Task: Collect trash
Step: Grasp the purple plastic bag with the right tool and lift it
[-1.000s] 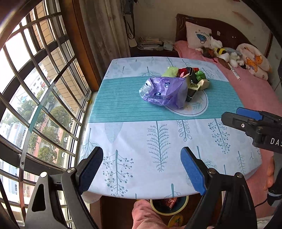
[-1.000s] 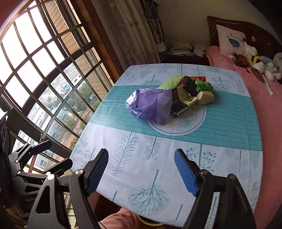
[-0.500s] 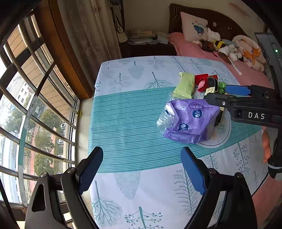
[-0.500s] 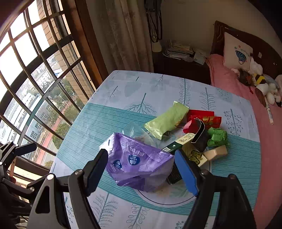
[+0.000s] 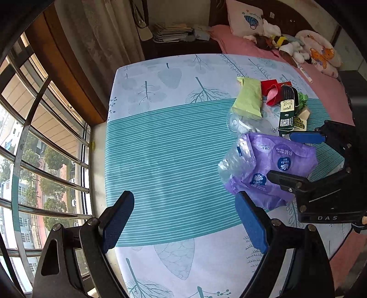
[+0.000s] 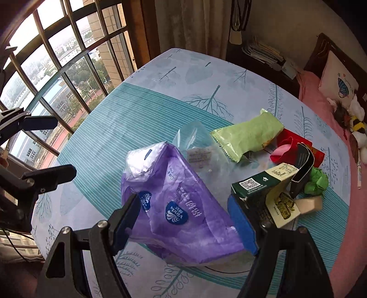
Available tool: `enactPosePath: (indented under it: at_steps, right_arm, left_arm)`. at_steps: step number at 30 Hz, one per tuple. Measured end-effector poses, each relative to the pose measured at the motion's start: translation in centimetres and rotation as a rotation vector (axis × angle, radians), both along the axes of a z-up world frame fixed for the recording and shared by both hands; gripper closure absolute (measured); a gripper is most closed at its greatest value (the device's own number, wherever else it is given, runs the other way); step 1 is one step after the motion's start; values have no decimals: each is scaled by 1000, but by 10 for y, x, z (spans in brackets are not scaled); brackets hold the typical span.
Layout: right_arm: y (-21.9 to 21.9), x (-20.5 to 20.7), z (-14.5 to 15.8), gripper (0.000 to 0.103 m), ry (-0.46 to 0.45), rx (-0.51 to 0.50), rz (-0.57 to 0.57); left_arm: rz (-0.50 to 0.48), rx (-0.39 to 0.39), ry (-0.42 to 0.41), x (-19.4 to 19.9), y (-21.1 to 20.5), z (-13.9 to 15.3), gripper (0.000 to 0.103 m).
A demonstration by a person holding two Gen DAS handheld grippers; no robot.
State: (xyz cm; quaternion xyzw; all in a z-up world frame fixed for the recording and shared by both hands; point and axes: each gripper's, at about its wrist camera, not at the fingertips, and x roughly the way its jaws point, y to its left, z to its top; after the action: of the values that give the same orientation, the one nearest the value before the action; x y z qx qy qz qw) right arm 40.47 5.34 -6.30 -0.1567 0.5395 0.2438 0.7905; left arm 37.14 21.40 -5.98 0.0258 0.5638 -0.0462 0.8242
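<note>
Fingers of the right gripper (image 6: 183,220) spread wide, straddling the purple bag (image 6: 183,206); left gripper (image 5: 183,224) open, empty.

Both wrist cameras are looking steeply down at the table (image 5: 174,160), the right one sitting nearer the purple bag (image 6: 183,206), which both are sharing.

Leaf-print tablecloth (image 5: 174,146), barred window (image 6: 57,59), beige curtain (image 5: 110,34), pink bed (image 6: 357,206), butterfly pillow (image 5: 246,19), stuffed toys (image 5: 284,43)
</note>
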Motion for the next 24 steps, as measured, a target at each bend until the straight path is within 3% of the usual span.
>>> enactPosePath:
  at_steps: [8, 13, 18, 22, 24]
  right_arm:
    - [0, -22, -38, 34, 129, -17, -33]
    - [-2, -32, -44, 38, 143, 12, -50]
    - [-23, -23, -37, 37, 255, 144, -169]
    - [-28, -25, -22, 18, 283, 249, -182]
    - [-25, -30, -15, 14, 262, 258, -153]
  left_arm:
    - [-27, -15, 14, 6, -6, -7, 15]
    - [-43, -15, 13, 8, -11, -6, 15]
    - [-47, -11, 10, 8, -12, -4, 15]
    - [-35, -14, -1, 7, -9, 0, 15]
    - [-25, -15, -5, 6, -6, 2, 15]
